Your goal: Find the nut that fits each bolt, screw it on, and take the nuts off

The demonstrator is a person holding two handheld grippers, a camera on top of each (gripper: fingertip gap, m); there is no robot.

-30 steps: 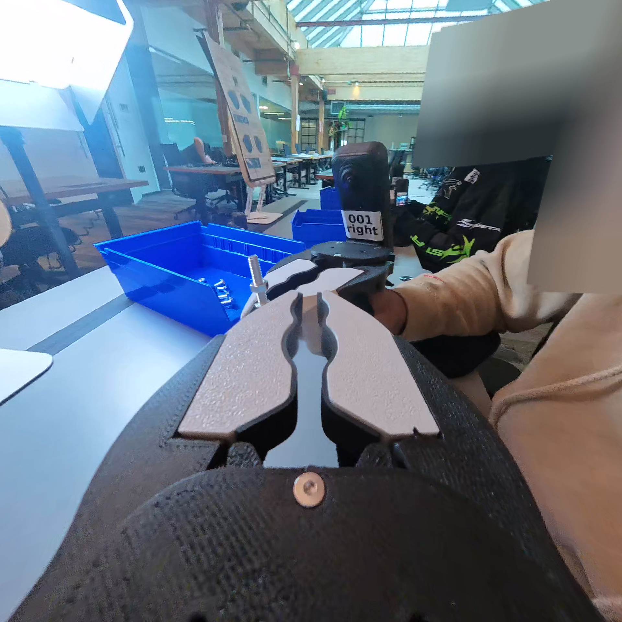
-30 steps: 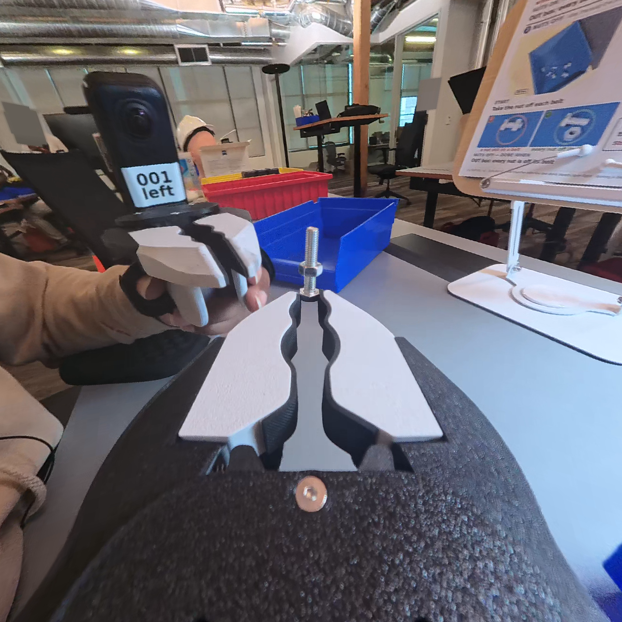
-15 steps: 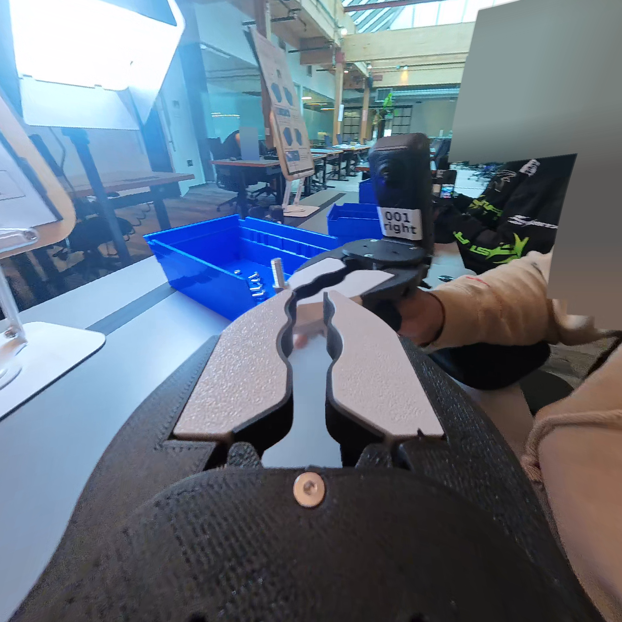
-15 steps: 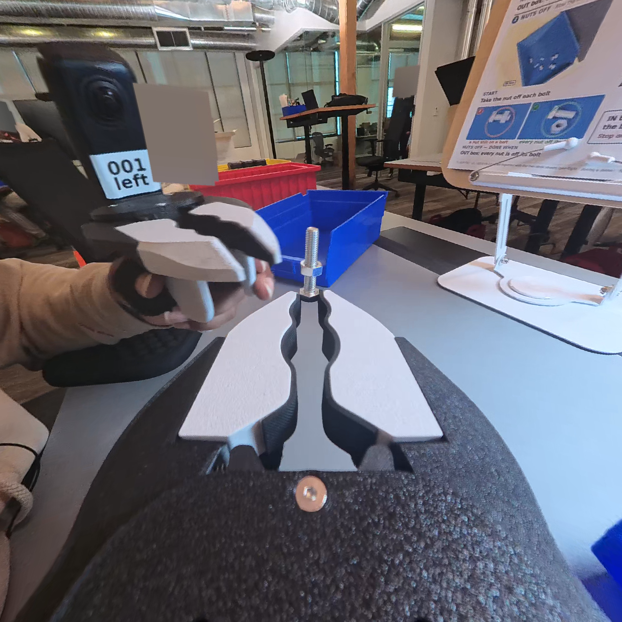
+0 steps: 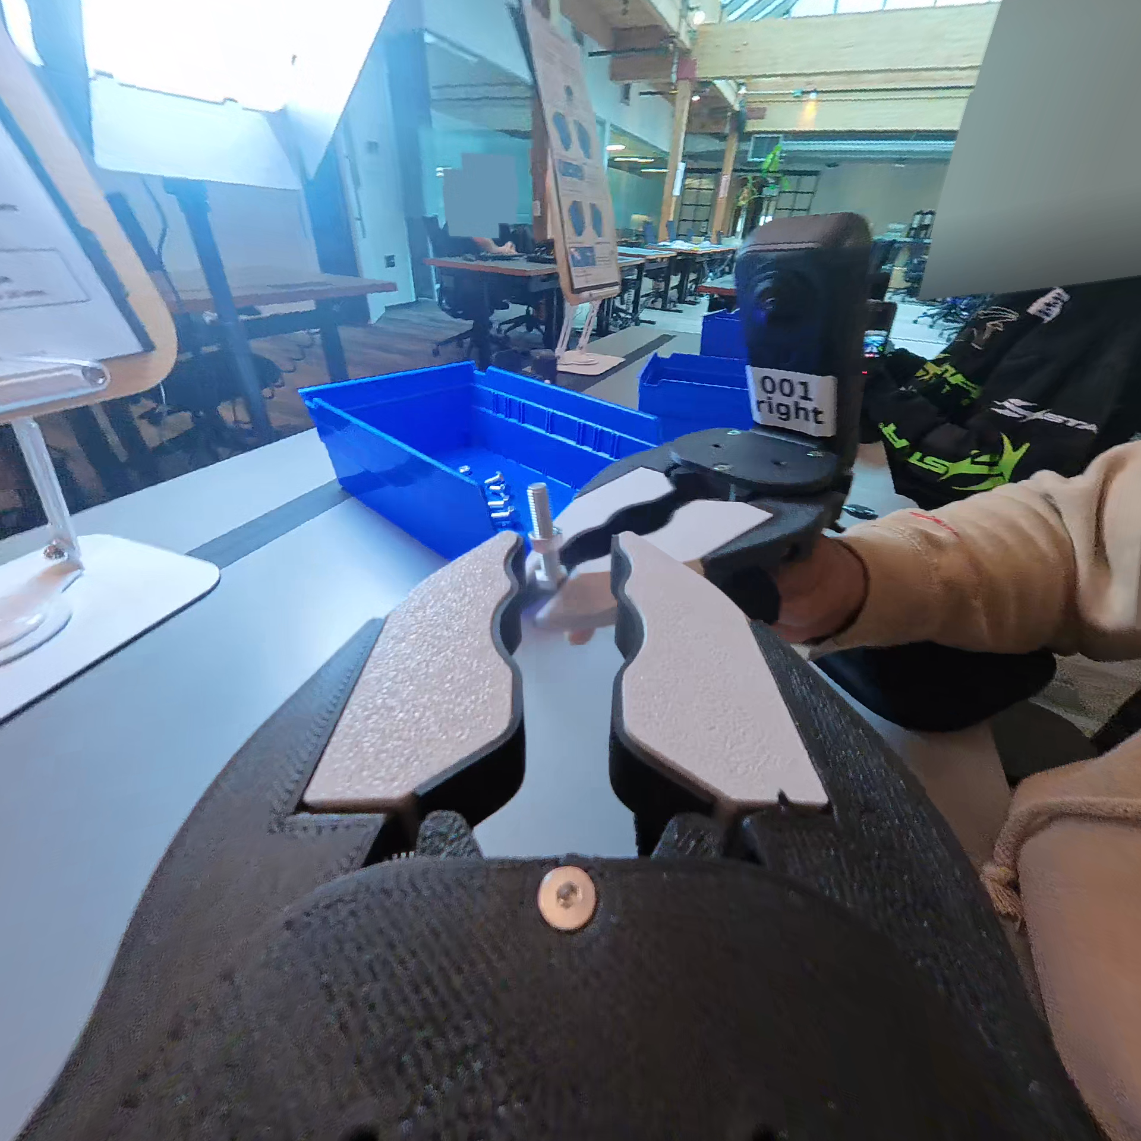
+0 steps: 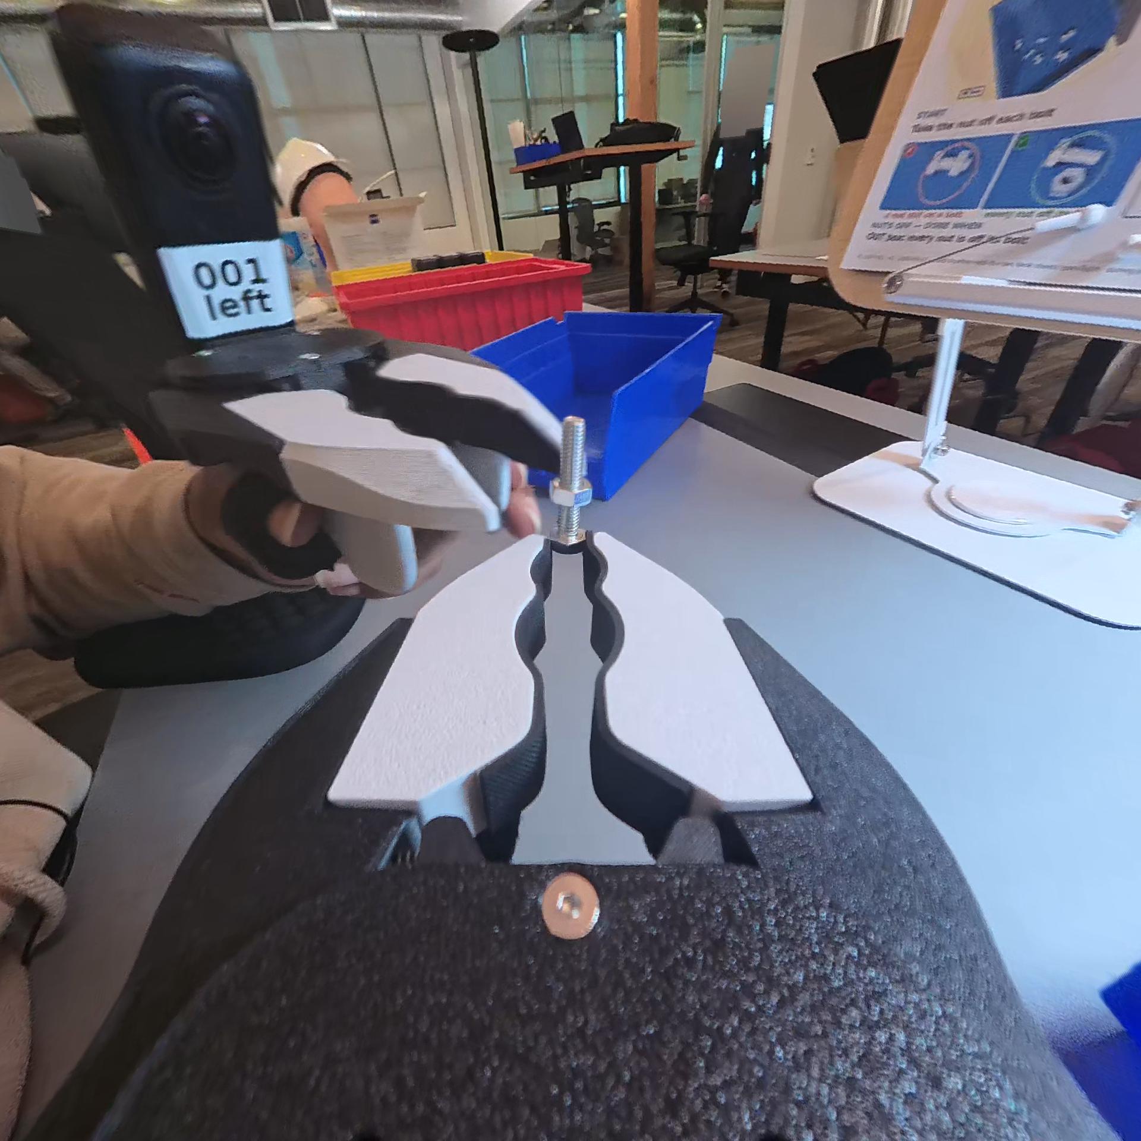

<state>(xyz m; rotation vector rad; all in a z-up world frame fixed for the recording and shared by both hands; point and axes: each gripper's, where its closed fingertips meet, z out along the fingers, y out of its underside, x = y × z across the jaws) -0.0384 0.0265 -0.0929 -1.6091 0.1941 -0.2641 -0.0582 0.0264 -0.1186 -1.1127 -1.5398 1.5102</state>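
Item one: the bolt (image 6: 571, 475). We hold it upright by its head, clamped at the tips of our right hand-held gripper (image 6: 568, 546), above the near part of the grey worktop (image 6: 864, 648). The threaded end points up.

Item two: the nut (image 6: 569, 493). It sits on the thread, in the lower half of the shank, well short of the free end.

Item three: our left hand-held gripper (image 5: 565, 555). Its jaws stand parted and empty, with the bolt just beside its left fingertip; in the right wrist view its tips reach the shank just above the nut.

Item four: the blue bin (image 5: 432, 457), far across the worktop, with several loose small metal parts (image 5: 497, 497) on its floor; whether bolts or nuts, we cannot tell.

Item five: a stand with an instruction card (image 6: 1000, 185), far right on the worktop in the right wrist view.

Progress, by our judgement: this nut is on its bolt but not yet off. Left to do: grip the nut, wind it up and clear of the thread, then see to the remaining pieces.
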